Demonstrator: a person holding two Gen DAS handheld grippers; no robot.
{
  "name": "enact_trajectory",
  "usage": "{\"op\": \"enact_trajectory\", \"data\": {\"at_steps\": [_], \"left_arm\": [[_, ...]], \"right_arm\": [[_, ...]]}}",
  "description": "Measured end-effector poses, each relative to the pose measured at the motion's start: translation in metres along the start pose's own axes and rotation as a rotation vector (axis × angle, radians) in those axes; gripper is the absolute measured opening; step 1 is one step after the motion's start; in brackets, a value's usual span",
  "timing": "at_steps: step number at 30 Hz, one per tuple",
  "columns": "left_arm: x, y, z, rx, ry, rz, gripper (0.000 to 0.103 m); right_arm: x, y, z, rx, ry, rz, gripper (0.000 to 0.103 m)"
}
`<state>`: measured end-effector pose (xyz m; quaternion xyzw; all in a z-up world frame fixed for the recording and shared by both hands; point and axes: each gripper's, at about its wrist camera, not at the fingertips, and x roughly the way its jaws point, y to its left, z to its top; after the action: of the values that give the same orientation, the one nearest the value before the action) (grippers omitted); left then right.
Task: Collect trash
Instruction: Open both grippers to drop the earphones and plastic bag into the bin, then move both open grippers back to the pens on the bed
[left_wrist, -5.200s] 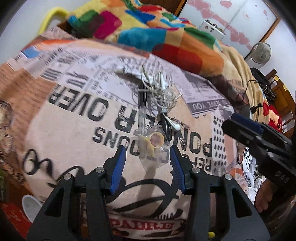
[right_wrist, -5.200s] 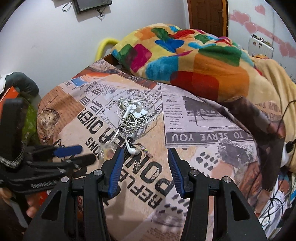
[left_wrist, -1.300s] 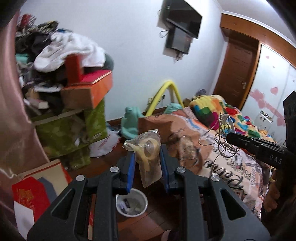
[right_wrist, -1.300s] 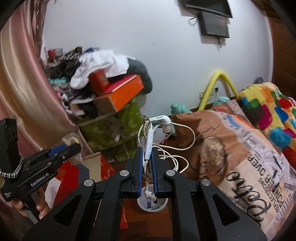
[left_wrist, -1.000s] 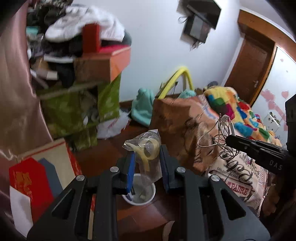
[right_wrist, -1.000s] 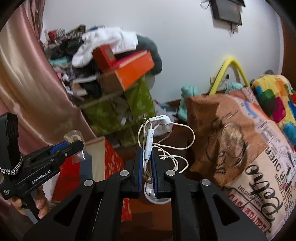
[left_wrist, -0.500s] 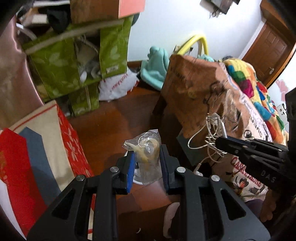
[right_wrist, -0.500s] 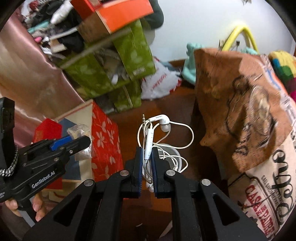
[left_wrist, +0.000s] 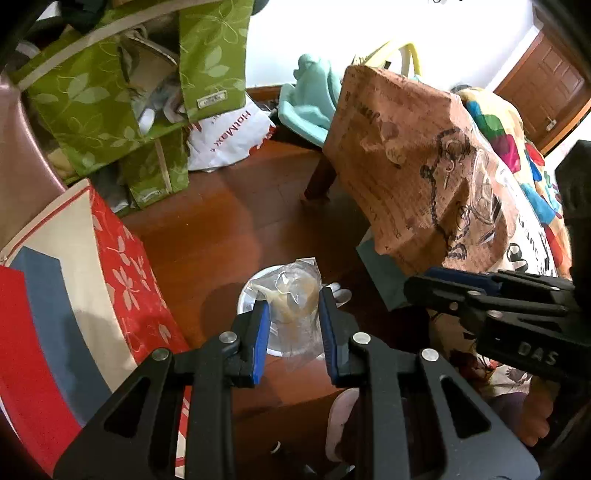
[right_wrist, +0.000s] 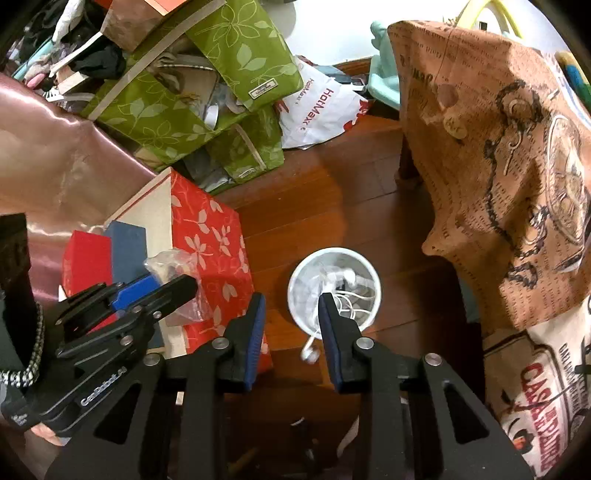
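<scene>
A small white bin (right_wrist: 295, 275) stands on the wood floor. The tangled white earphones (right_wrist: 334, 286) lie inside it, with one earbud (right_wrist: 310, 354) hanging outside the rim. My right gripper (right_wrist: 291, 308) hovers just above the bin; its jaws are opening and no longer press on the earphones. My left gripper (left_wrist: 293, 312) is shut on a clear plastic bag (left_wrist: 295, 295) with a tape roll inside, held right over the bin (left_wrist: 248, 293). In the right wrist view the left gripper (right_wrist: 166, 291) and its bag (right_wrist: 173, 264) are to the left of the bin.
A red flowered box (right_wrist: 210, 240) stands close on the bin's left. Green leaf-print bags (right_wrist: 177, 110) and a white shopping bag (right_wrist: 317, 110) lie behind. The bed corner under a printed sheet (right_wrist: 498, 166) overhangs on the right. A pink curtain (right_wrist: 55, 158) hangs left.
Both grippers have tilted down and sunk toward the bin. The right jaws have parted and the earphones have dropped into the bin. The left still grips the bag.
</scene>
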<state>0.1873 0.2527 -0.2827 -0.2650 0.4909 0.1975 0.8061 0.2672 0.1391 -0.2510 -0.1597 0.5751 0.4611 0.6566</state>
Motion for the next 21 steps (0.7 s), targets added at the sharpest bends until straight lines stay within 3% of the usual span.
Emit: {"op": "enact_trajectory", "data": {"at_steps": [4,8,13,21], "left_arm": [[0.008,-0.005,0.004,0.011,0.035,-0.022,0.026],[0.016,-0.010,0.005,0.010,0.092,-0.030,0.038],[0.003,-0.014,0.000,0.034,0.065,-0.001,0.038],[-0.052,-0.015,-0.004,0.033,-0.046,-0.005,0.038]], "right_arm": [[-0.009,0.003,0.001,-0.019,-0.030,-0.018,0.027],[-0.020,0.004,0.001,-0.034,-0.065,-0.050,0.027],[-0.031,0.002,-0.002,-0.032,-0.087,-0.056,0.027],[-0.063,0.007,-0.015,-0.039,-0.156,-0.068,0.027]]}}
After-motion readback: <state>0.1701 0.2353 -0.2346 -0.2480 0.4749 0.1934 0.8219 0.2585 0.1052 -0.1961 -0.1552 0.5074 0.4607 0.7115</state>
